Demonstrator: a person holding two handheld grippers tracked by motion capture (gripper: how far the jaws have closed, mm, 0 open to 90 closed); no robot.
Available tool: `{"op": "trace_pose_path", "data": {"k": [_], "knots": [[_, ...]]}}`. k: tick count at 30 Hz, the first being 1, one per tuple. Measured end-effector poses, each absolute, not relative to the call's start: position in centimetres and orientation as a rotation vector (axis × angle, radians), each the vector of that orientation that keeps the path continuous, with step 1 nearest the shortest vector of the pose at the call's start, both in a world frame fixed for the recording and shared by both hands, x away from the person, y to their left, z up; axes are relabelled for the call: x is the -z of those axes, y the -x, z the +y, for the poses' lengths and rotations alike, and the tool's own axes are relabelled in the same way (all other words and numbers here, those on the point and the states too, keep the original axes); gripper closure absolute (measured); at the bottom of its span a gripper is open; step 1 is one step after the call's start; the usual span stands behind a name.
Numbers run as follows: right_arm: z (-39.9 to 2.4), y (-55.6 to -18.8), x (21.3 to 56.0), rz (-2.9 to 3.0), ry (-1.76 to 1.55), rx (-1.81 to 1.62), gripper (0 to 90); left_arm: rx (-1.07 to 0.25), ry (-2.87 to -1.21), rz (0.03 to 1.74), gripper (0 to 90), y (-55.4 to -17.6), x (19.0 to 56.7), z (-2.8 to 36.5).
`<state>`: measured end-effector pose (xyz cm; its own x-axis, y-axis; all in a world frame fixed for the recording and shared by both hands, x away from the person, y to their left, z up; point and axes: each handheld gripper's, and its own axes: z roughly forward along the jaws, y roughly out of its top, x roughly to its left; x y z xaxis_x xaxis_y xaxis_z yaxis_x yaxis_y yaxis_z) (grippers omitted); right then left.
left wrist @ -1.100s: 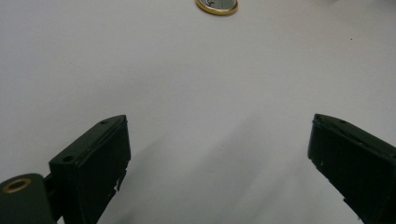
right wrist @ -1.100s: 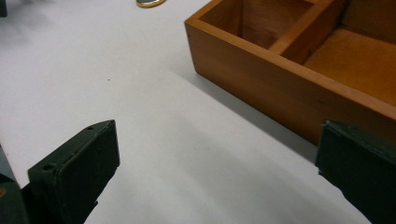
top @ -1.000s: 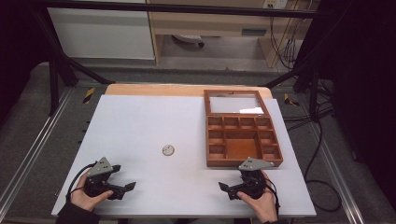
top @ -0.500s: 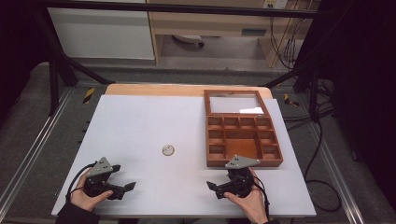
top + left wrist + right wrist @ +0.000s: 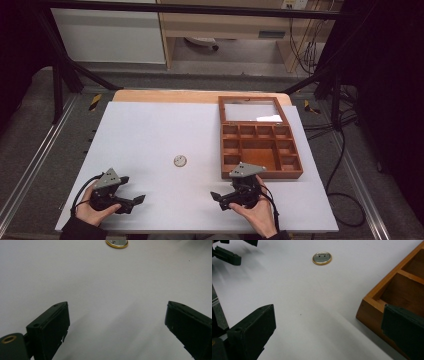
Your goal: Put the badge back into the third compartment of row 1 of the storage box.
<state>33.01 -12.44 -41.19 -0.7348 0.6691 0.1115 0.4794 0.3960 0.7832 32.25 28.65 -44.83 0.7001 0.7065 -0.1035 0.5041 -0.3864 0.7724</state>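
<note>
A small round pin badge [image 5: 180,160] with a gold rim lies back-up on the white table, left of an open wooden box [image 5: 262,174] with several compartments. My left gripper [image 5: 134,202] rests near the front left edge, held in a hand, jaws open and pointing right; the badge [image 5: 117,243] sits far ahead of its open jaws [image 5: 116,325]. My right gripper [image 5: 218,199] sits near the front edge below the box, pointing left and open. Its open jaws [image 5: 329,327] have nothing between them, with the badge [image 5: 322,258] ahead and the box wall [image 5: 372,312] at the right.
The box's glass lid [image 5: 252,111] lies open behind it at the back right. The white sheet [image 5: 150,130] covers a wooden tabletop on a metal frame. The other gripper's jaws [image 5: 227,253] show at the top left of the right gripper view.
My right gripper has moved left along the front edge, away from the box's front right. The left gripper, badge and box stay put.
</note>
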Motion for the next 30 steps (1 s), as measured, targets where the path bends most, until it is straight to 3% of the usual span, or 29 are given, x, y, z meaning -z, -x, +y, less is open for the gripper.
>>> {"op": "trace_pose_path", "data": {"k": [30], "knots": [[-6.1, -36.6, 40.4, 2.466, -0.943, -1.299, 0.7, -0.312, -2.065, 0.927, 5.4, -32.3, 44.9, 29.0]]}}
